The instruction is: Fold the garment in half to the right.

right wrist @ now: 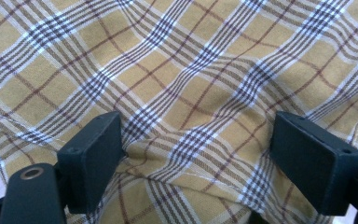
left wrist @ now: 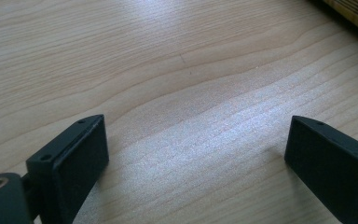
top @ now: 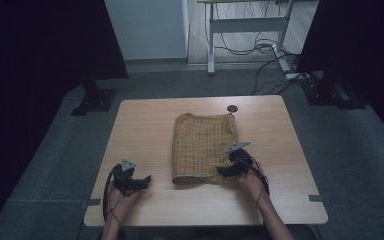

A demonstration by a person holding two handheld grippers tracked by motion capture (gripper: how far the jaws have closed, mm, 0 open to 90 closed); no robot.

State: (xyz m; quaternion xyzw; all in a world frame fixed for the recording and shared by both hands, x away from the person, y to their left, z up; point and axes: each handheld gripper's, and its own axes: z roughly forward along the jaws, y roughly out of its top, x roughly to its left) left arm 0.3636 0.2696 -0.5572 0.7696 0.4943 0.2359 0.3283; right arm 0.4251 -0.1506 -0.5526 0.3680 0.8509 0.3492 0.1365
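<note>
Plaid cloth (right wrist: 191,84) lies between right gripper's (right wrist: 196,154) spread jaws (left gripper (left wrist: 196,158) spread over bare table (left wrist: 168,70)).

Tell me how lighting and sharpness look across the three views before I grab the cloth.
High view: dim, corners black, plaid cloth soft but readable. Left gripper view: pale sheen on the table, wood grain sharp. Right gripper view: evenly lit, weave crisp, right gripper jaws open and casting slight shadows on the folds.

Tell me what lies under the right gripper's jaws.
Under the right gripper, with jaws open, lies the yellow plaid cloth, rumpled into a fold between them. The wooden table beneath that spot is covered by the fabric, so nothing below it can be seen.
</note>
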